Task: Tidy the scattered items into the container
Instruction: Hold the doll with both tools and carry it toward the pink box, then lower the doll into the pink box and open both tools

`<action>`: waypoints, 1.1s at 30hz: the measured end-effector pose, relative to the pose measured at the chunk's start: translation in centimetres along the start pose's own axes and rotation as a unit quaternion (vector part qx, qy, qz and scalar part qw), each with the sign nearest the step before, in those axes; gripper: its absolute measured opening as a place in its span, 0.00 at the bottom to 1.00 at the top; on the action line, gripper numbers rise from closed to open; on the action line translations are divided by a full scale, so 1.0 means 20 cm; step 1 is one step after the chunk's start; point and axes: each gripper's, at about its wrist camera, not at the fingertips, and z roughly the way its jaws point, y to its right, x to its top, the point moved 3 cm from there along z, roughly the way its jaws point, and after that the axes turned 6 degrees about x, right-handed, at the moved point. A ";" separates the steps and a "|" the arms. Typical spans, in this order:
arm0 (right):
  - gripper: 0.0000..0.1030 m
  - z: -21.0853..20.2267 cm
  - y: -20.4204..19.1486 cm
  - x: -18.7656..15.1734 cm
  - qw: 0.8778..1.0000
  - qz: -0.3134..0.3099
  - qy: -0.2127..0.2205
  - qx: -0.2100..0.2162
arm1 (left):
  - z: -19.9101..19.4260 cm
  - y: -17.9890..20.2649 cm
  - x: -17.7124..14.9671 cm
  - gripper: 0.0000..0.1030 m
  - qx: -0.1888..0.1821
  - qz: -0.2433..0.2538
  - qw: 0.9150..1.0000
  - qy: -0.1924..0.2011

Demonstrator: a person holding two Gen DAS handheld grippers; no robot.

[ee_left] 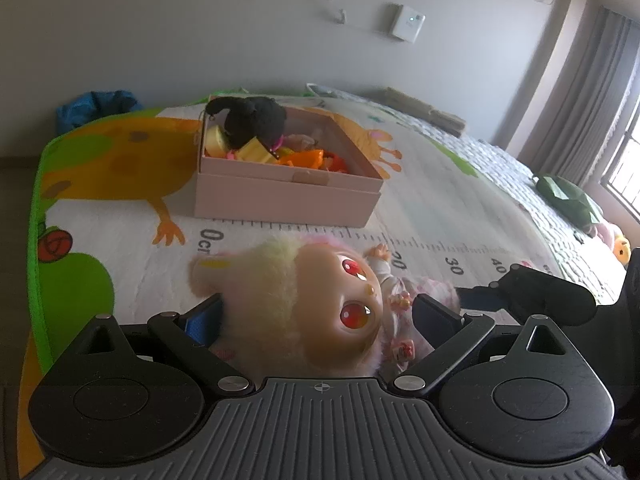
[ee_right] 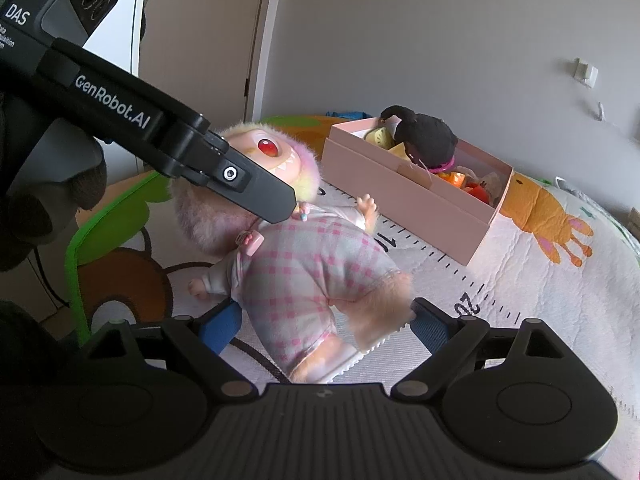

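A fluffy doll with red eyes and a pink checked suit (ee_right: 304, 268) lies on the play mat. My left gripper (ee_left: 320, 312) has its jaws around the doll's head (ee_left: 320, 300), pads against the fur on both sides. My right gripper (ee_right: 328, 320) has its jaws around the doll's legs, blue pads touching both sides. The pink box (ee_left: 288, 196) stands beyond the doll, holding a black plush toy (ee_left: 256, 120) and several yellow and orange toys. It also shows in the right wrist view (ee_right: 416, 200).
The cartoon play mat (ee_left: 120, 216) with a printed ruler covers the bed. A green plush (ee_left: 568, 196) and a yellow toy (ee_left: 622, 248) lie at the far right. A blue bag (ee_left: 96, 106) sits behind the mat by the wall.
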 end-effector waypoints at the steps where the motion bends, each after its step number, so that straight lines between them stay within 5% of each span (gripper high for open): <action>1: 0.88 0.00 0.00 0.00 1.000 0.001 -0.001 0.000 | 0.01 0.00 0.00 0.97 0.000 0.001 1.000 -0.001; 10: 0.88 -0.01 0.02 0.04 1.000 -0.003 0.008 -0.009 | 0.03 0.00 0.03 0.97 -0.003 -0.001 1.000 -0.003; 17: 0.88 -0.05 0.11 0.20 0.998 -0.025 0.045 -0.042 | -0.01 0.00 0.16 0.97 -0.013 0.006 0.999 0.037; 26: 0.88 0.10 0.39 0.52 0.987 -0.064 0.088 -0.117 | 0.12 0.01 0.55 0.97 0.005 0.005 0.993 0.121; 29: 0.97 0.23 0.52 0.59 0.987 -0.065 0.071 -0.126 | 0.19 -0.01 0.70 0.97 0.002 0.008 0.990 0.142; 33: 0.98 0.36 0.59 0.57 0.989 -0.064 0.042 -0.129 | 0.40 -0.07 0.86 0.97 0.003 0.002 0.993 0.122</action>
